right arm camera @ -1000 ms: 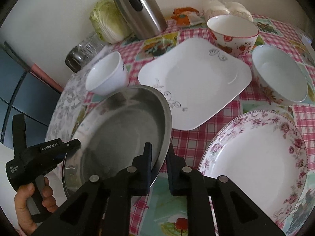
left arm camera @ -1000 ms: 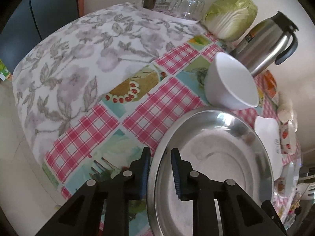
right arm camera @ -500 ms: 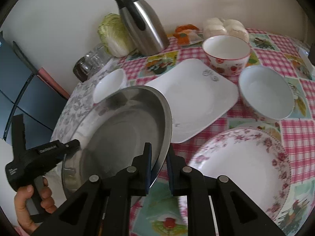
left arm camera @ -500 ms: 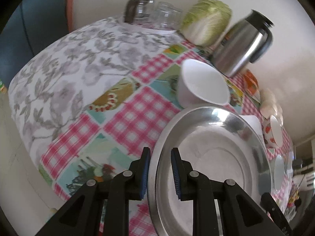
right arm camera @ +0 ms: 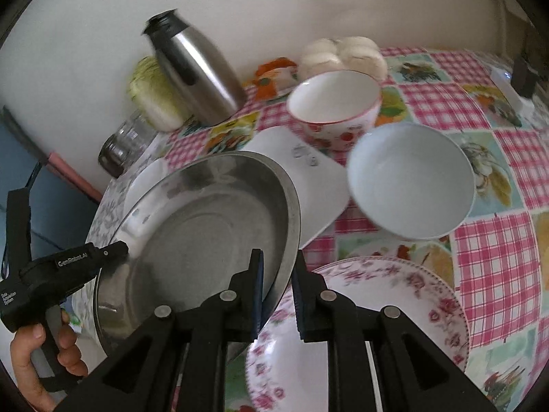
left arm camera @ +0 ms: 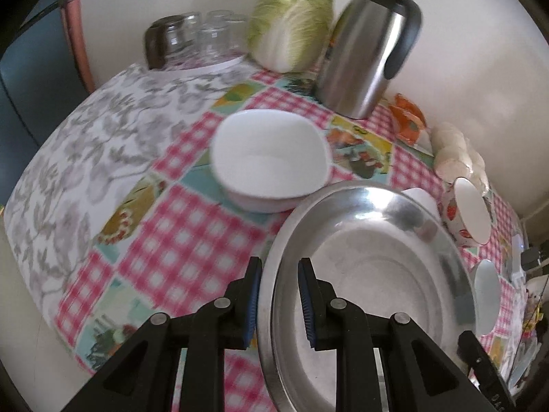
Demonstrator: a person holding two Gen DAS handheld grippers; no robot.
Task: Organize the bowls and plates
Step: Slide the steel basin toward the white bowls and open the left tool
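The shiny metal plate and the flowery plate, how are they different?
The round silver metal plate is plain and shiny, while the white china plate with pink flowers is patterned. The metal plate is gripped at its rim by both hand-held grippers and tilted; the flowered plate lies flat on the checked tablecloth. Both are round and empty.

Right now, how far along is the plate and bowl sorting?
Early. Nothing looks stacked yet. In hand: the steel plate, held at opposite rims by the left gripper and right gripper. Left: white bowl, square plate, floral plate, strawberry bowl, pale bowl, all separate.
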